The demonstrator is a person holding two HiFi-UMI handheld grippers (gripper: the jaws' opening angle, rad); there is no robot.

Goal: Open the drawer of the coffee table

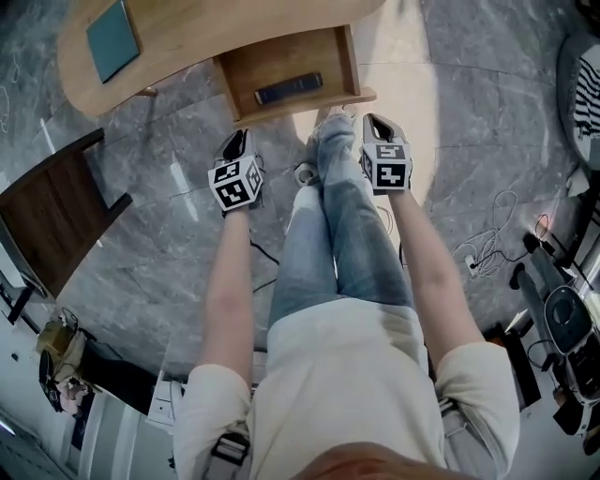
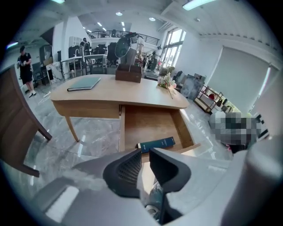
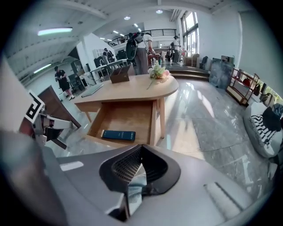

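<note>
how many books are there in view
2. A teal book lies on the table; a dark blue book lies in the open drawer. More could hide at the drawer's back, under the table.

The head view looks steeply down from above; both gripper views face forward from lower. All three share the drawer (image 1: 281, 61).
</note>
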